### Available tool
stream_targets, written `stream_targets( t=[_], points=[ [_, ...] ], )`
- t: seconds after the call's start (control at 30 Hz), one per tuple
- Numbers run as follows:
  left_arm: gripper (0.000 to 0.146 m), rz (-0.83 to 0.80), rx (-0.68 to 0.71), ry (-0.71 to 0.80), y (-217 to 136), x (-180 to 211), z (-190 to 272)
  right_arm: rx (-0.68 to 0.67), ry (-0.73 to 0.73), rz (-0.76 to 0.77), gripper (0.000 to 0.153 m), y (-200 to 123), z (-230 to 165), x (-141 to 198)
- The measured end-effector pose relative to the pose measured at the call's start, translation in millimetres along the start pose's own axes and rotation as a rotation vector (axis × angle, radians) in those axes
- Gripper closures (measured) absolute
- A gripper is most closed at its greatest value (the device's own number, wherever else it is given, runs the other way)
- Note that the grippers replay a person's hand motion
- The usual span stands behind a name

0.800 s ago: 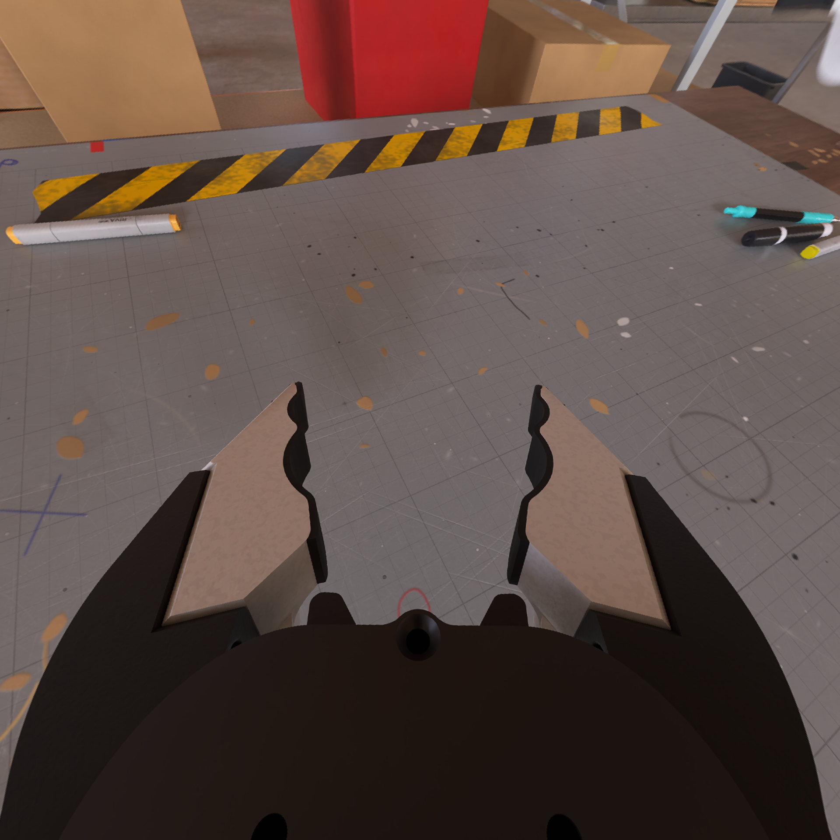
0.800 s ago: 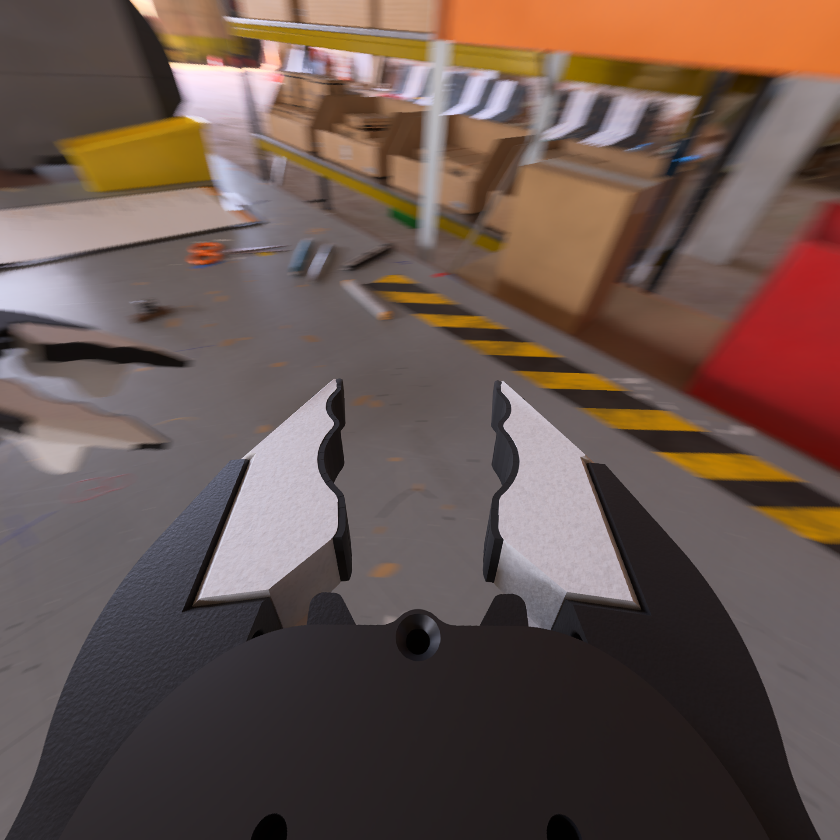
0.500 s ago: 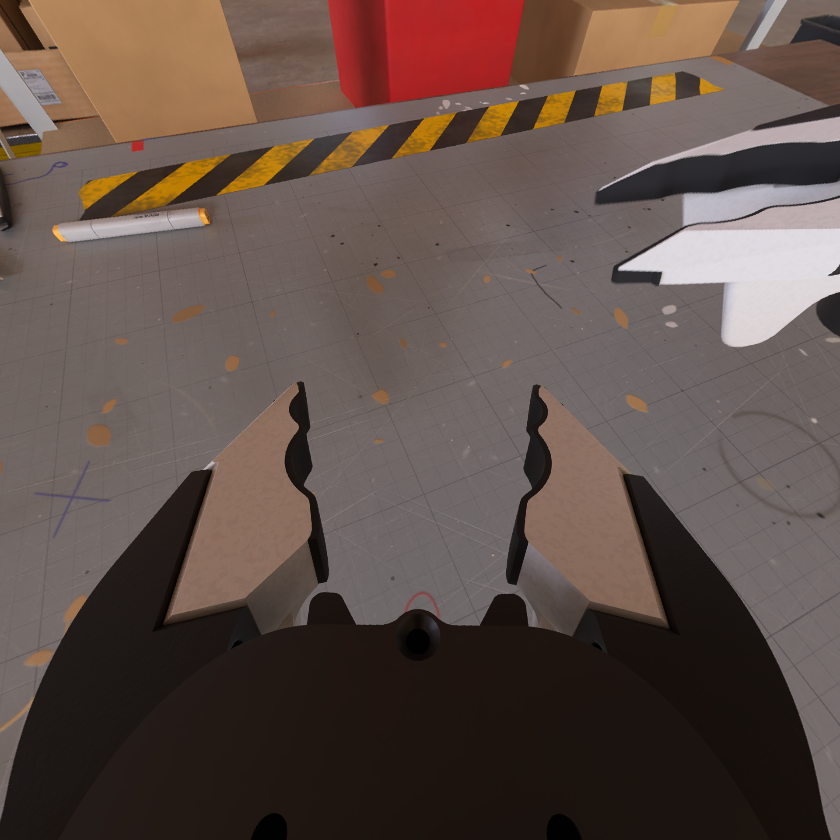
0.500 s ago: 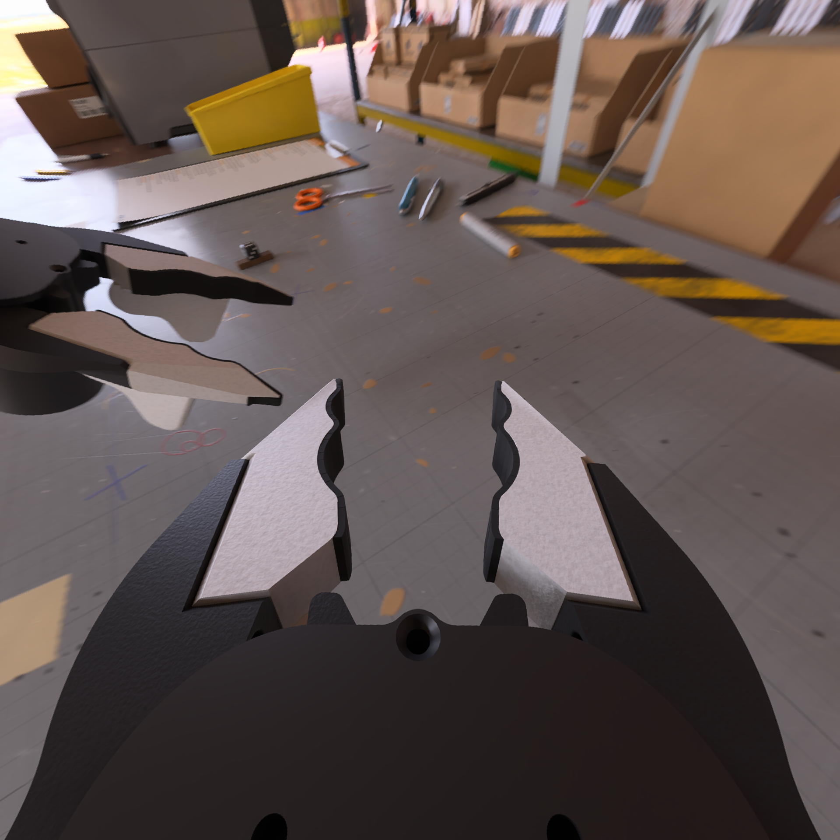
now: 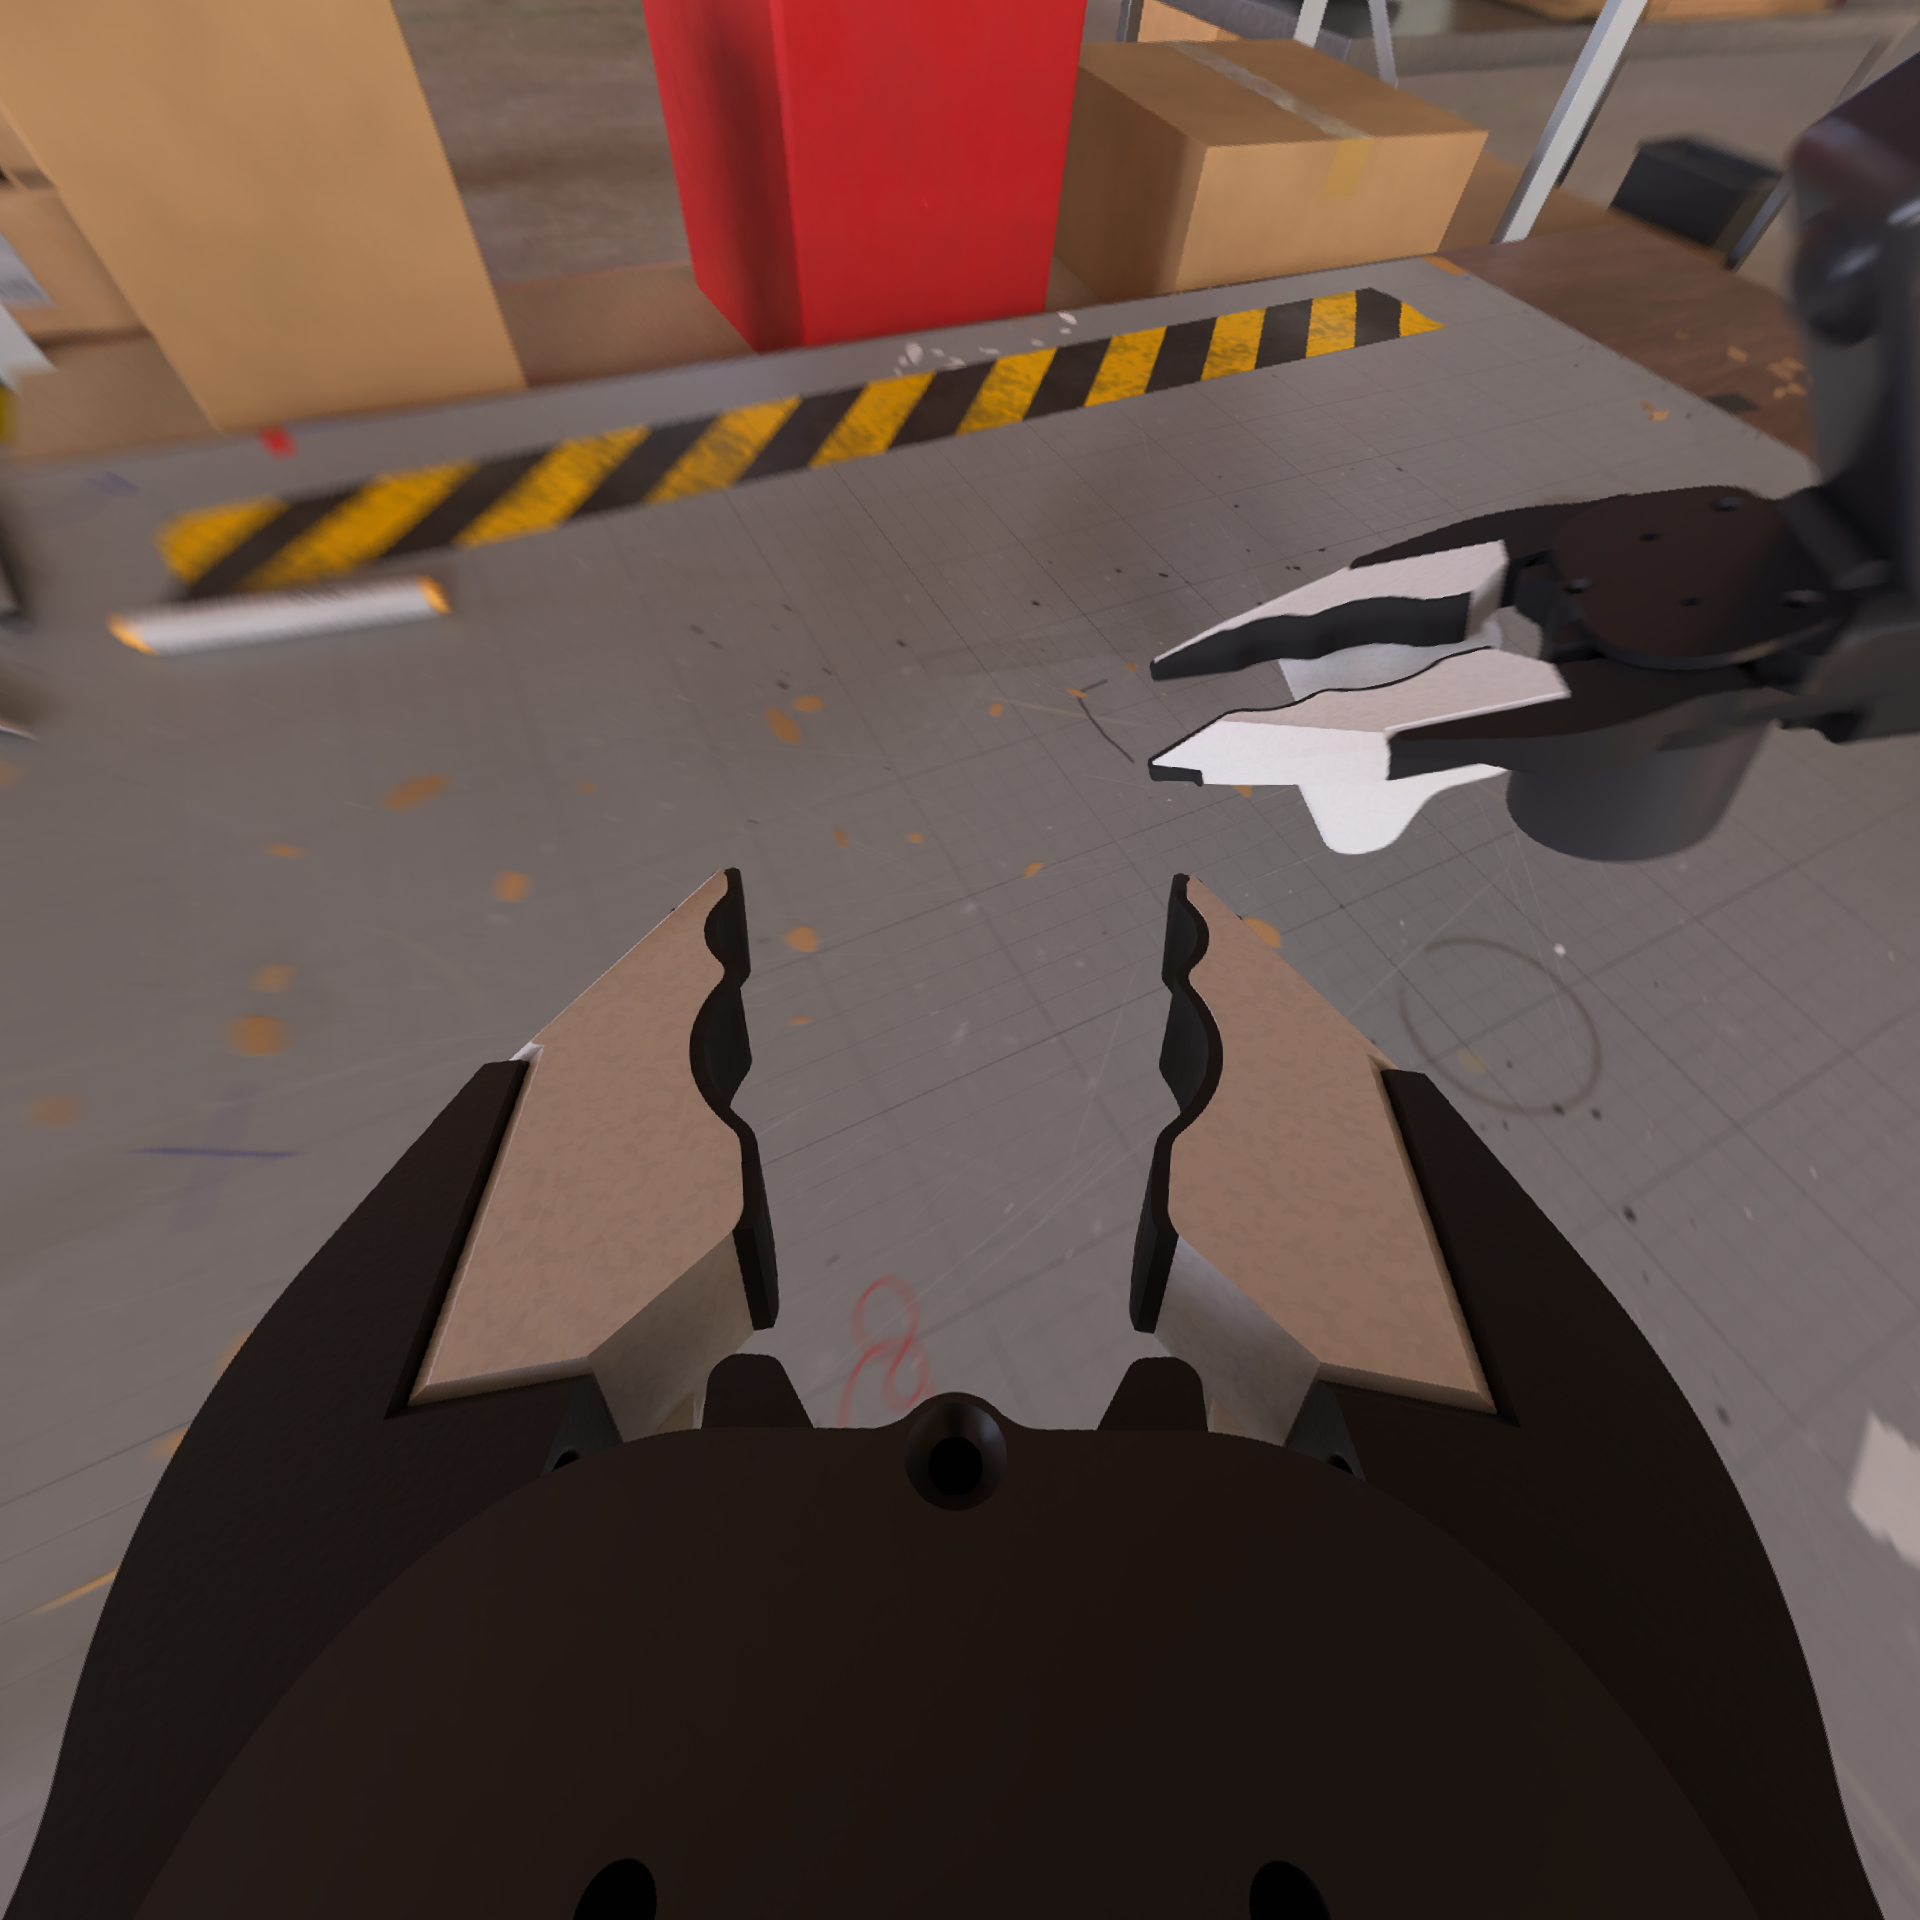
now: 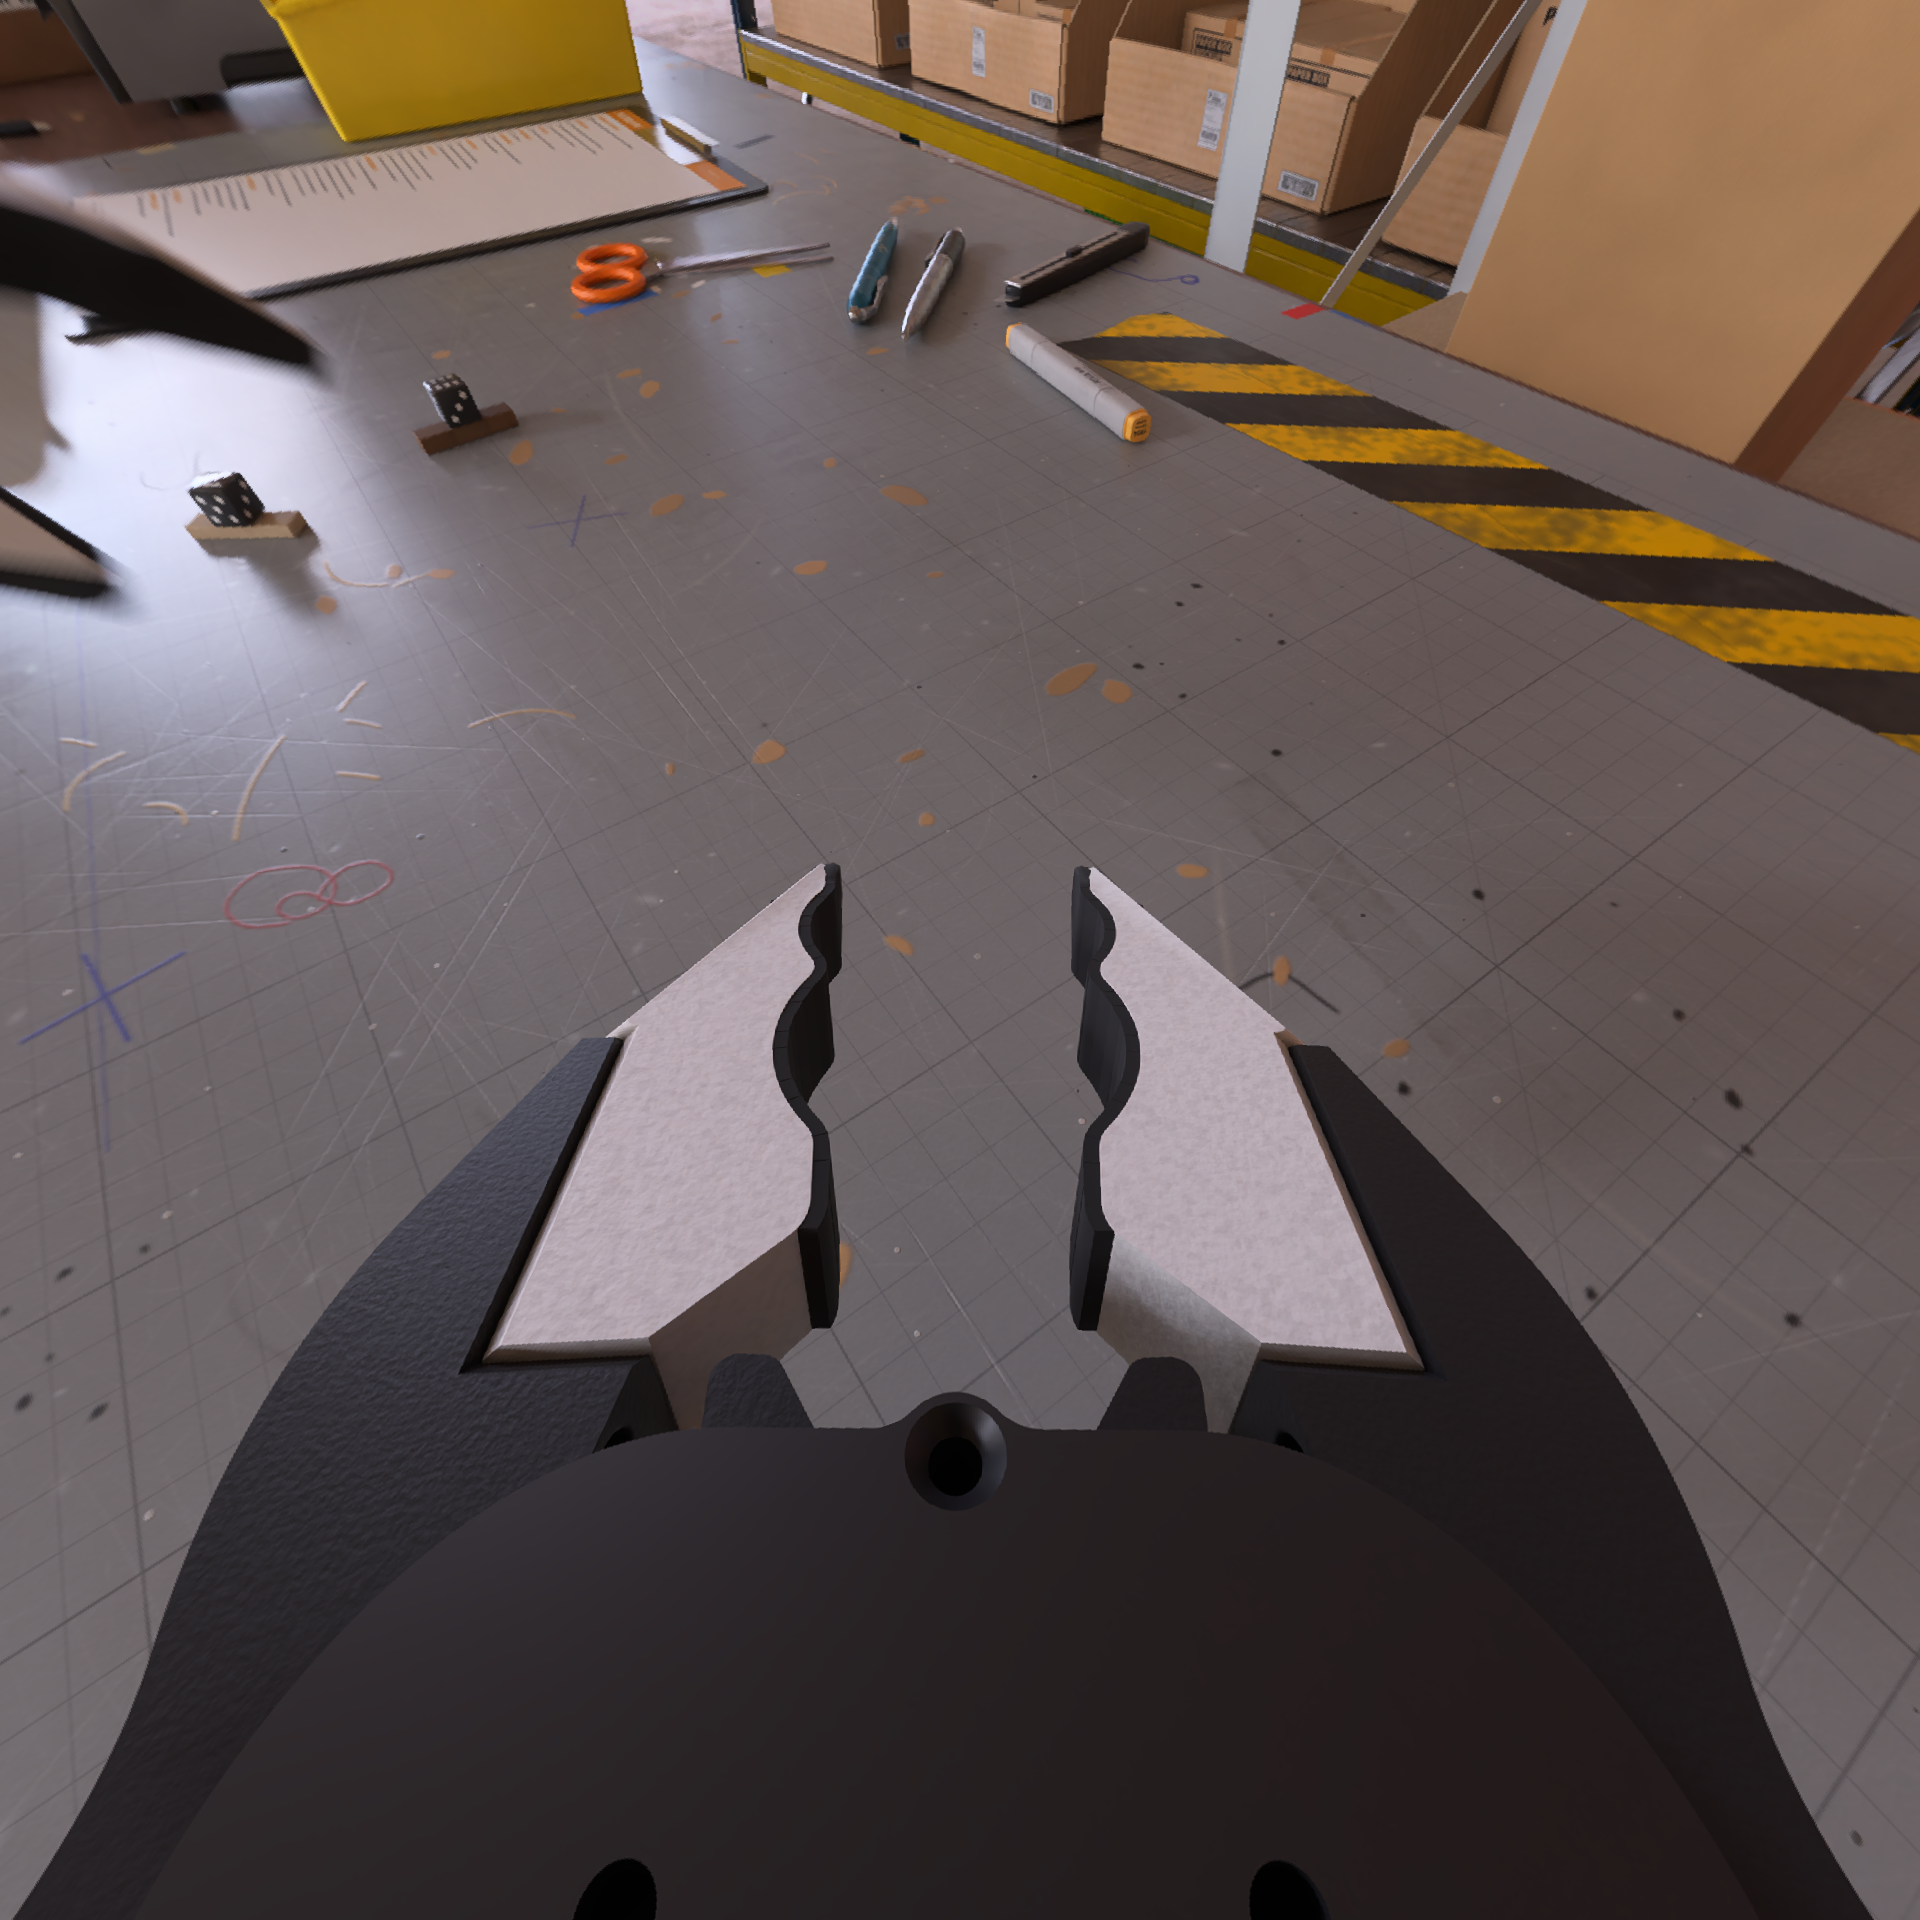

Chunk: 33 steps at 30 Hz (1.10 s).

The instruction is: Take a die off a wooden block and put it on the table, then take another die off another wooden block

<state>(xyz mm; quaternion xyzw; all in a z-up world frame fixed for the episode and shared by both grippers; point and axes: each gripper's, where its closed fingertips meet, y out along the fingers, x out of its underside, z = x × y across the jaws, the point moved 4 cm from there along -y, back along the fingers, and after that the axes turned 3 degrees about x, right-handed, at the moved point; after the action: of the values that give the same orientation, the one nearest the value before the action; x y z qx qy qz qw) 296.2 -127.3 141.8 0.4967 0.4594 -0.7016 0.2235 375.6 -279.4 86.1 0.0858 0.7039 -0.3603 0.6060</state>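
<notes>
In the right wrist view two black dice with white pips each sit on a wooden block at the far left. One die rests on a dark block. The other die rests on a pale block. My right gripper is open and empty, above the grey mat and far from both dice. It also shows in the left wrist view at the right. My left gripper is open and empty over bare mat. Its blurred fingers show at the left edge of the right wrist view. No dice show in the left wrist view.
On the mat's far side lie a white marker, two pens, a black utility knife, orange scissors and a clipboard. A yellow-black hazard stripe runs along the edge. Cardboard boxes and a red bin stand beyond.
The right gripper has swung left and tilted down, so the dice on their blocks have come into its view. The left gripper's view has shifted; the right gripper now sits farther into it.
</notes>
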Motion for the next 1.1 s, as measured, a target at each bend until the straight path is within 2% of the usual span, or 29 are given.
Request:
stream_targets(
  t=[0.13,0.2,0.27,0.4,0.53,0.6,0.77,0.9,1.1],
  points=[
    [0.064,-0.072,-0.134,0.135,-92.4,-45.5,-28.6,-0.062,0.045,-0.007,0.111,0.6,-1.8,-0.2],
    [0.066,-0.236,-0.179,0.167,-130.9,-46.0,-58.7,-0.074,0.051,-0.008,0.112,1.2,-3.0,-0.8],
    [0.068,-0.439,-0.253,0.184,-152.7,-25.7,-96.9,-0.07,0.032,-0.005,0.112,1.4,-4.6,-1.5],
    [0.067,-0.725,-0.204,0.081,-144.9,47.2,-154.4,-0.079,0.015,-0.01,0.112,2.0,-8.5,-1.0],
    [0.073,-0.862,-0.181,0.108,-123.4,91.5,-193.7,-0.079,0.008,-0.011,0.112,1.4,-8.7,0.2],
    [0.081,-0.883,-0.147,0.119,-114.5,100.1,-204.7,-0.079,0.011,-0.011,0.112,0.8,-7.7,0.3],
    [0.085,-0.993,-0.123,0.139,-105.4,115.6,-226.1,-0.084,0.016,-0.011,0.113,0.3,-5.9,0.5],
    [0.089,-1.001,-0.099,0.128,-101.8,121.5,-233.8,-0.088,0.013,-0.014,0.113,0.7,-6.6,0.7],
    [0.115,-0.986,0.005,0.123,-102.2,124.5,-229.9,-0.094,0.011,-0.023,0.115,1.1,-7.4,1.9]
  ],
)
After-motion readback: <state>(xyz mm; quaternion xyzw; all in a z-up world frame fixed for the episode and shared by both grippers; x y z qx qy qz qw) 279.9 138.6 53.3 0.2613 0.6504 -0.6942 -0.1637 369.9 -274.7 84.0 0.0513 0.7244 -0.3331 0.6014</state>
